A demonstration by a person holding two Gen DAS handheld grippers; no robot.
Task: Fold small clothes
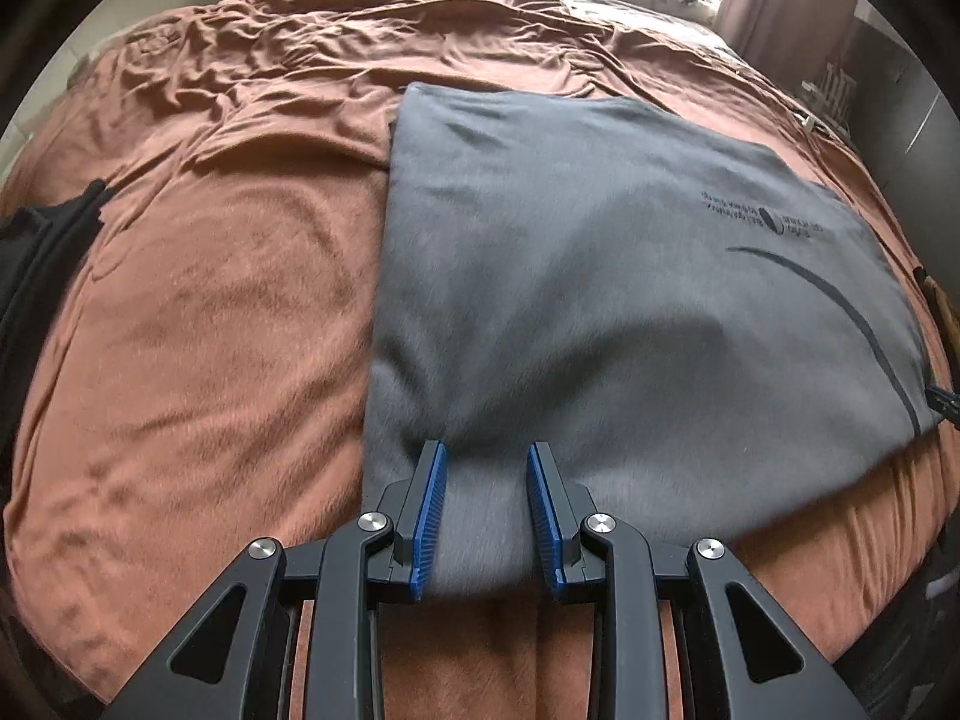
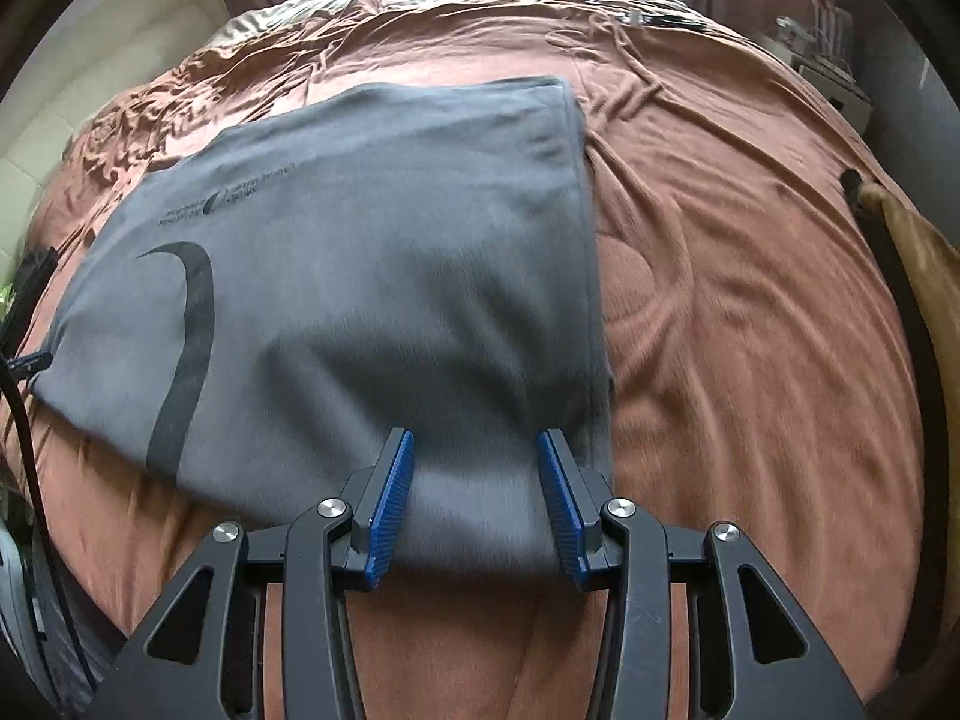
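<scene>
Covering most of the brown bed point(image 1: 180, 330), the grey garment point(image 1: 600, 270) lies flat with its long axis running away from the near edge, straight ahead of both claws. The left claw point(image 1: 486, 462) and right claw point(image 2: 475, 450) stand part open, near-hem cloth between the pads. Whether they pinch it is blurred.

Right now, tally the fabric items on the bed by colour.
Grey: 1, the folded garment with both grippers' open fingers straddling its near edge
Brown: 1, the bedspread
Black: 1, cloth at the left edge
Tan: 1, cloth at the right edge
Total: 4
</scene>
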